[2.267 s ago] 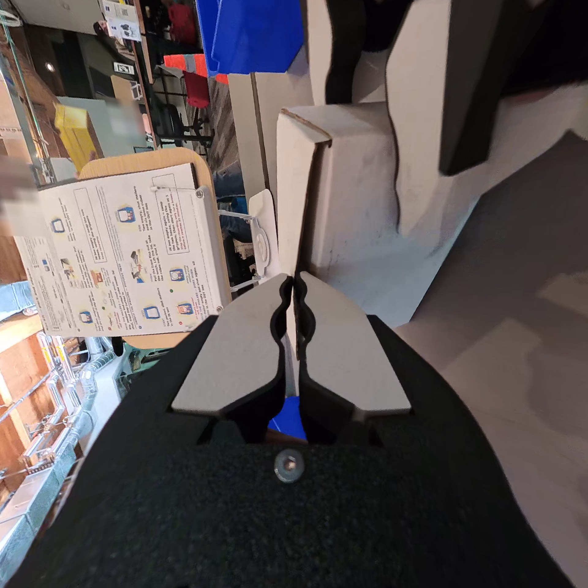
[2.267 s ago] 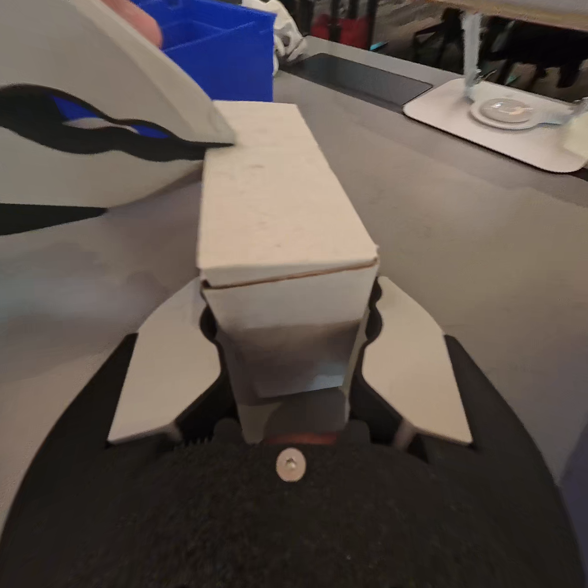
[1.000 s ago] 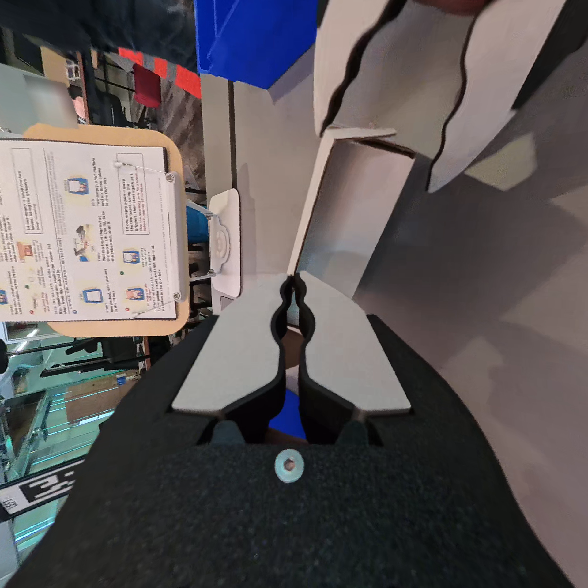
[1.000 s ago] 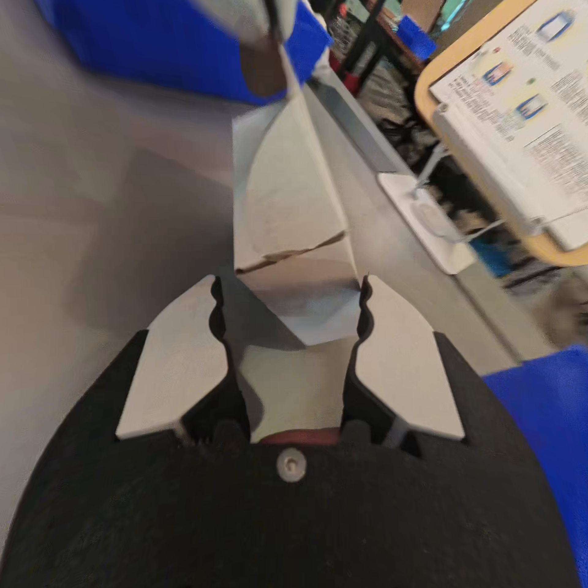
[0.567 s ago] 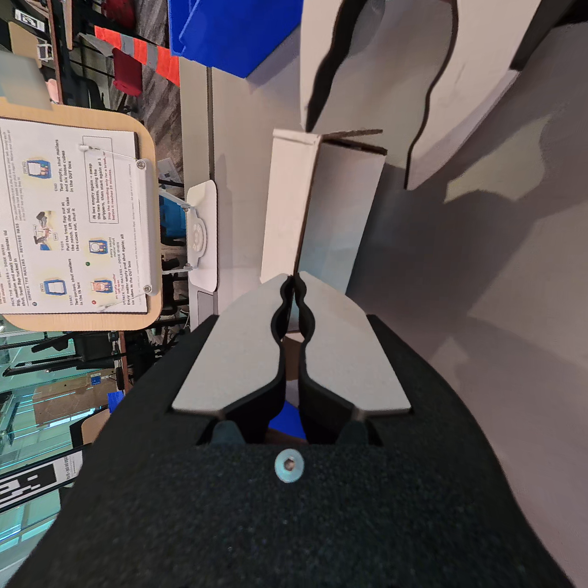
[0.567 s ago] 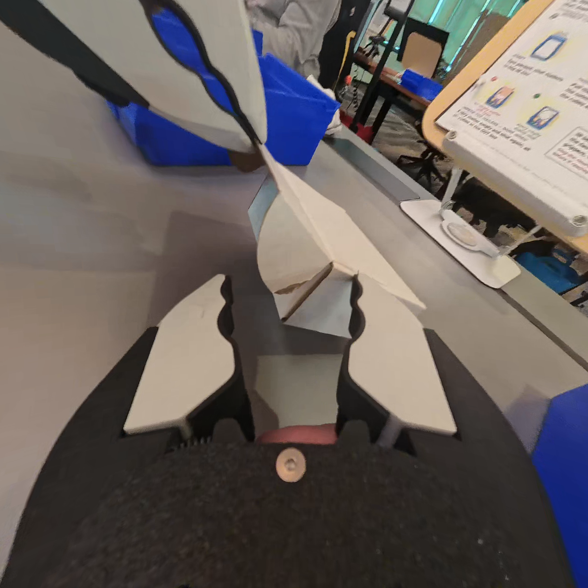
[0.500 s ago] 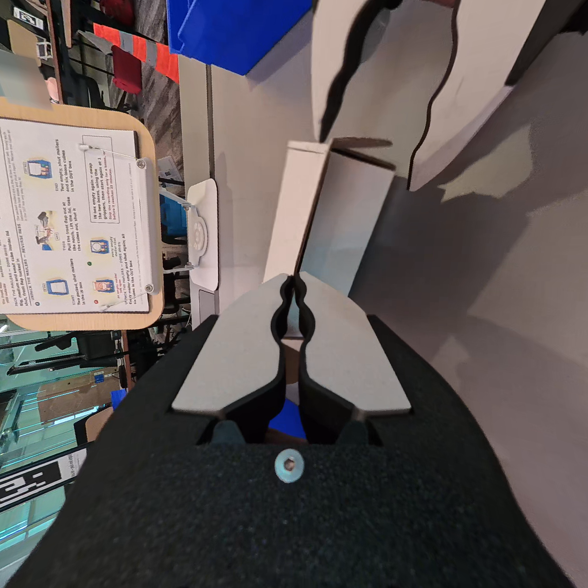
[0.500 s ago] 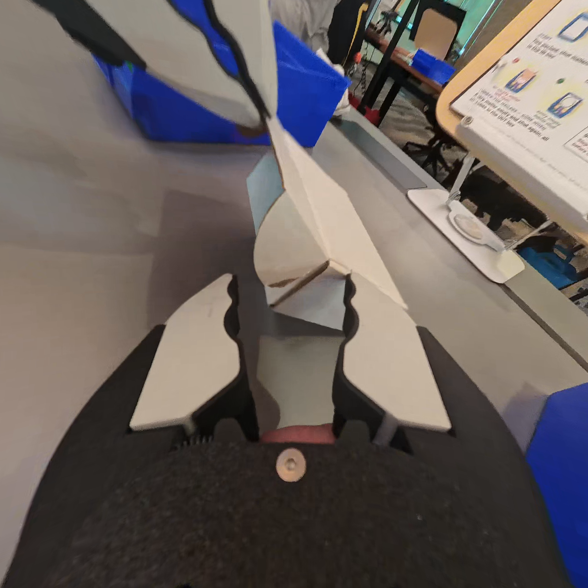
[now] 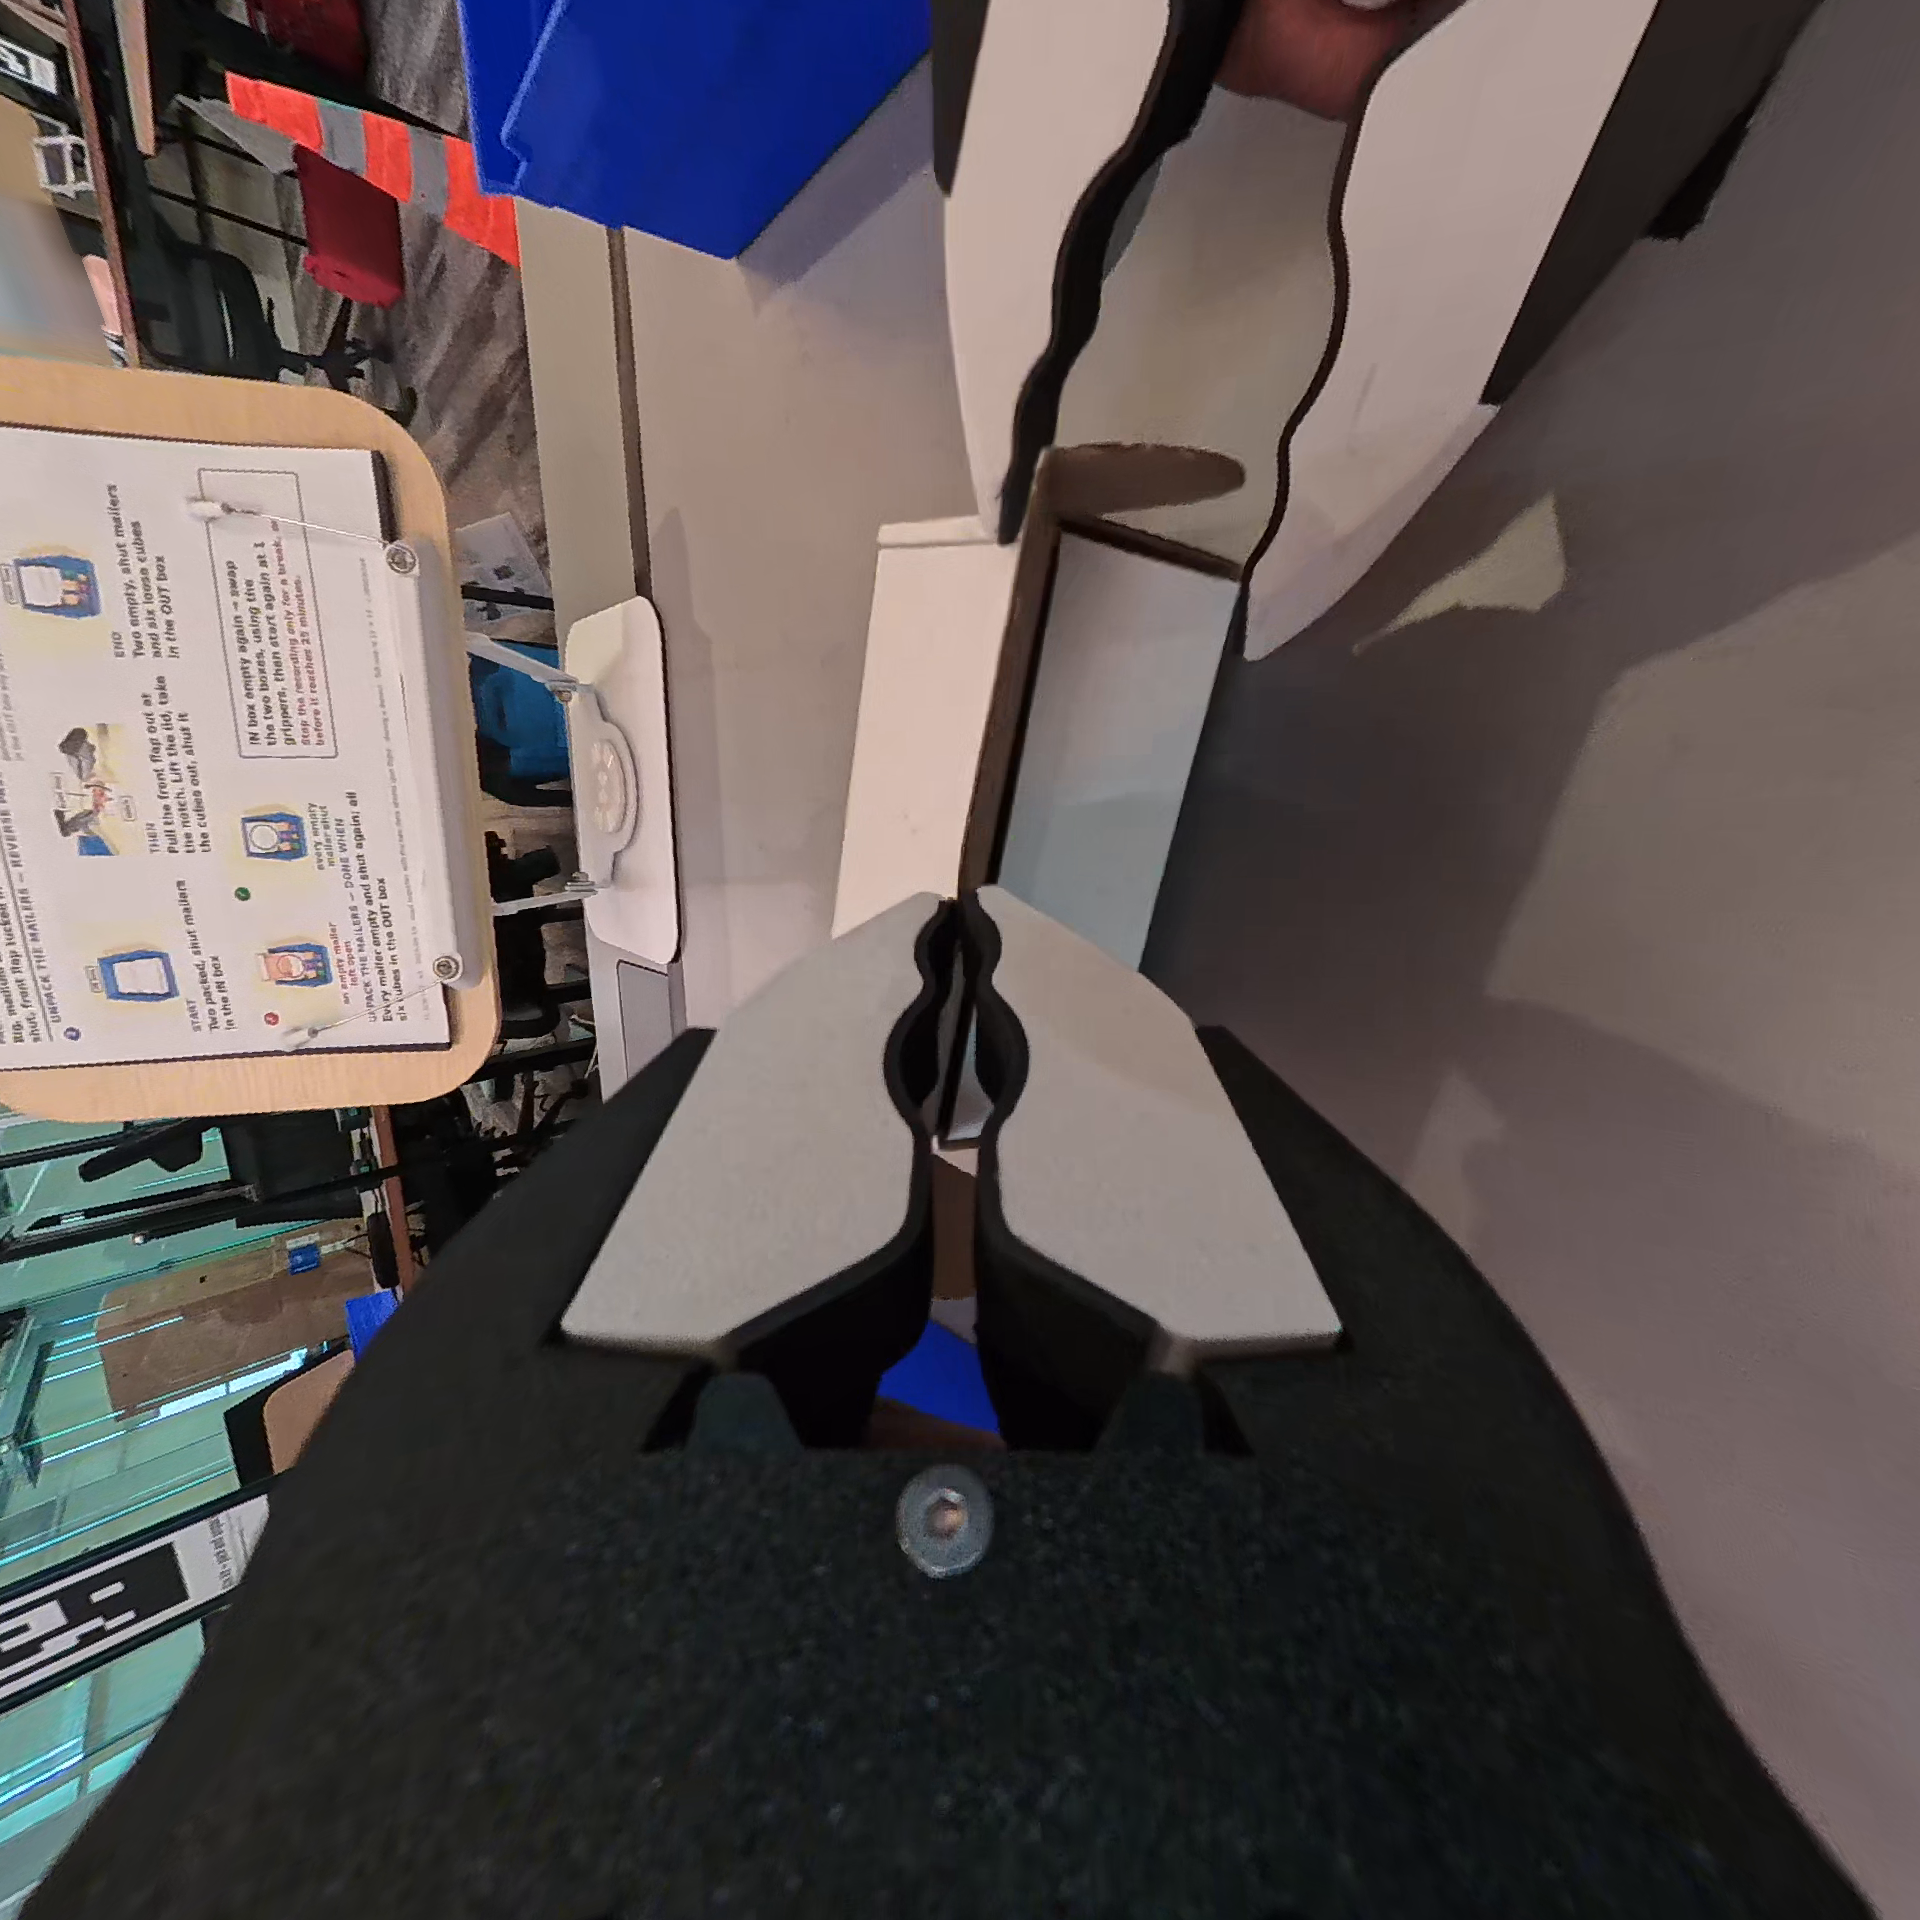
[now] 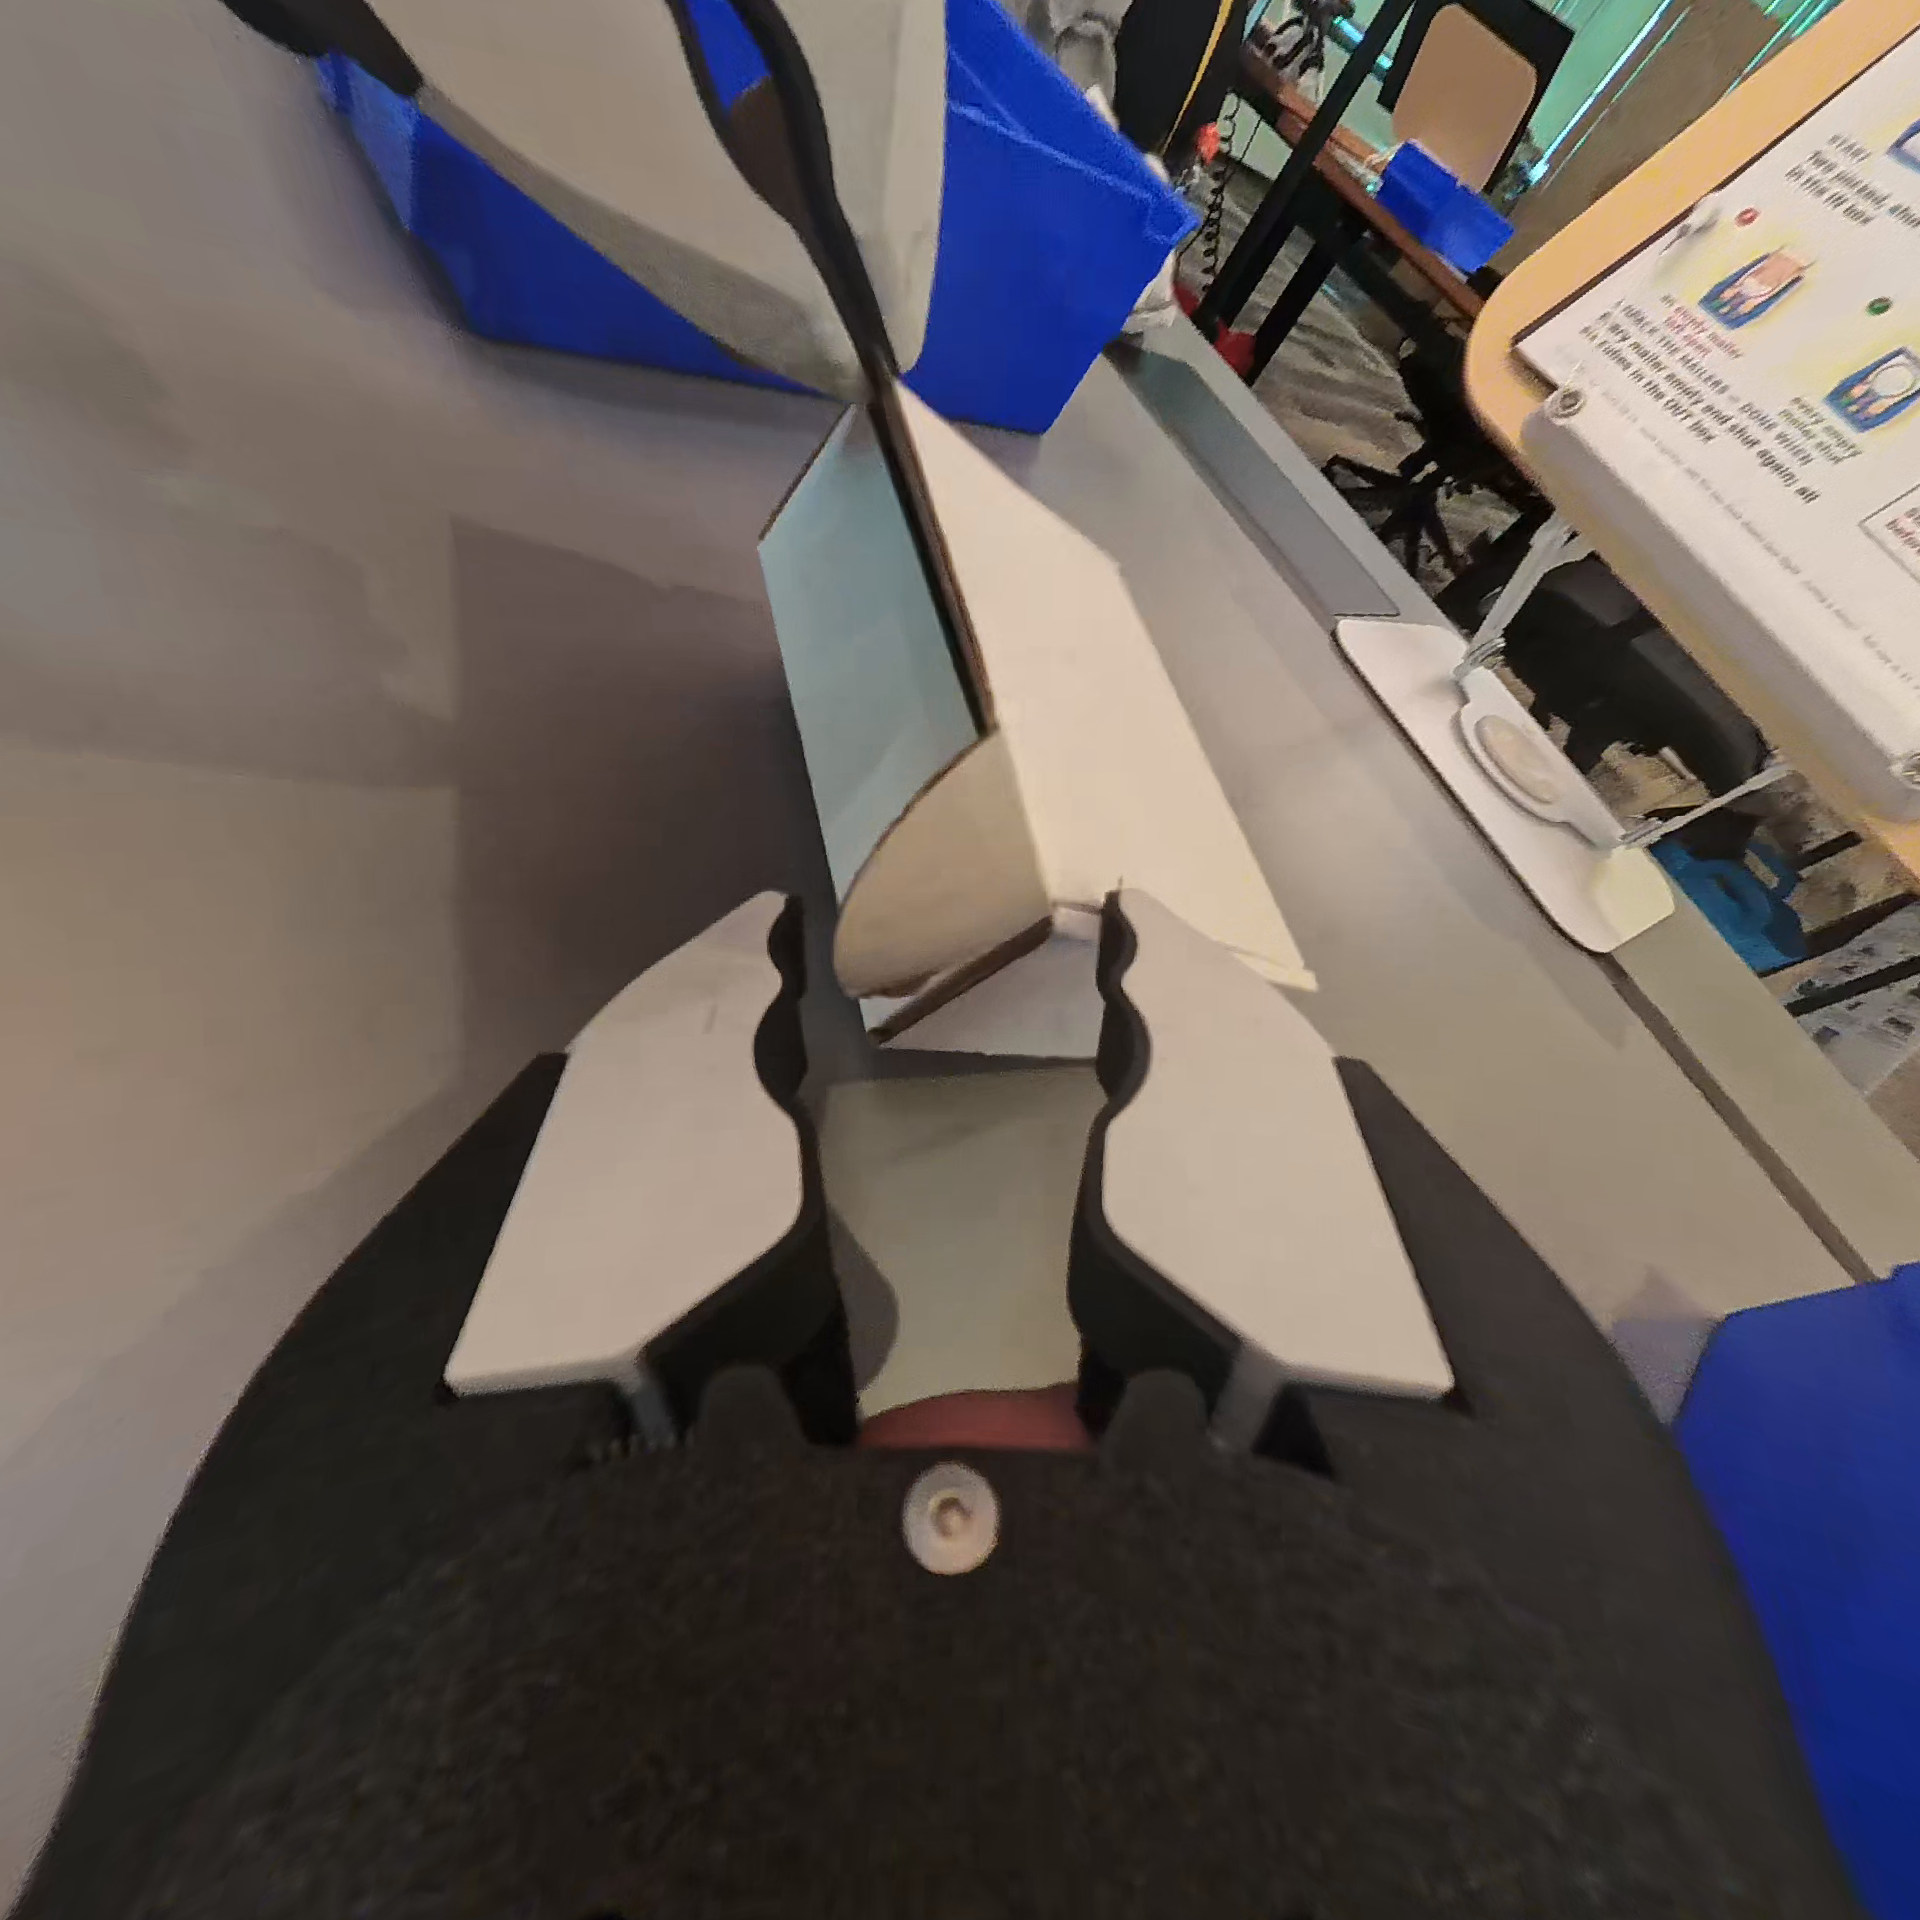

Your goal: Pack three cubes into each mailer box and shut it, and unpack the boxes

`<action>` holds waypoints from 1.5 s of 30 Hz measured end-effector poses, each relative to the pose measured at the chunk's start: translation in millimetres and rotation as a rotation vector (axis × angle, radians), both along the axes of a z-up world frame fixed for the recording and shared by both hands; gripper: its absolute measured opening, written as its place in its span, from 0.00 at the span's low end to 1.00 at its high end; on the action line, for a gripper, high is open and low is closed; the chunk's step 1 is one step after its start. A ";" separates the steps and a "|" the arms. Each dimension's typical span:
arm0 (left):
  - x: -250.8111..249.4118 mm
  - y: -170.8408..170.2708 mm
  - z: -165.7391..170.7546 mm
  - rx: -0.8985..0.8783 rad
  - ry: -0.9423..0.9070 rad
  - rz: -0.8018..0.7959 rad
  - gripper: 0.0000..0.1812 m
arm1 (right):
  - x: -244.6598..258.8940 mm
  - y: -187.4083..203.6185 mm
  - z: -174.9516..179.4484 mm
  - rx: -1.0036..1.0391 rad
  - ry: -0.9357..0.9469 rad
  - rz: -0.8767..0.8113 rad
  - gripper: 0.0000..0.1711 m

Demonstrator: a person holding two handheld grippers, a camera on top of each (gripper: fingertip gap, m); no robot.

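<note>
Mailer box lying on grey table, long axis running from right gripper toward left gripper. Left jaws pressed together, pinching lid edge; right jaws spread astride near end, rounded flap between.

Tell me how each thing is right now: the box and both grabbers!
mailer box: on the table, lid flap pulled partly open.
left gripper: shut on the lid flap's edge.
right gripper: open, fingers either side of the box's near end.
blue bin: upright behind the box.
</note>
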State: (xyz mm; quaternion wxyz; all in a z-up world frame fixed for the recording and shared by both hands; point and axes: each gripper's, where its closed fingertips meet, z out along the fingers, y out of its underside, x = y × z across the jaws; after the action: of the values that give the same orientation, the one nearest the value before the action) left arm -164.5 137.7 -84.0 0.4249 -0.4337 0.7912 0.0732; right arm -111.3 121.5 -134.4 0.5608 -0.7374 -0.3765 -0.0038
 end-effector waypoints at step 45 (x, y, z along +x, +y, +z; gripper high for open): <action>88.2 131.5 53.6 -0.228 -0.288 0.237 0.26 | 12.8 13.8 22.4 -0.096 0.272 0.007 0.28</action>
State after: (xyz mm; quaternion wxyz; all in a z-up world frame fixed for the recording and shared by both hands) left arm -76.3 269.2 -30.4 0.4703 -0.5748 0.6690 -0.0300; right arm -98.6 135.3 -112.0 0.5707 -0.7558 -0.2991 0.1161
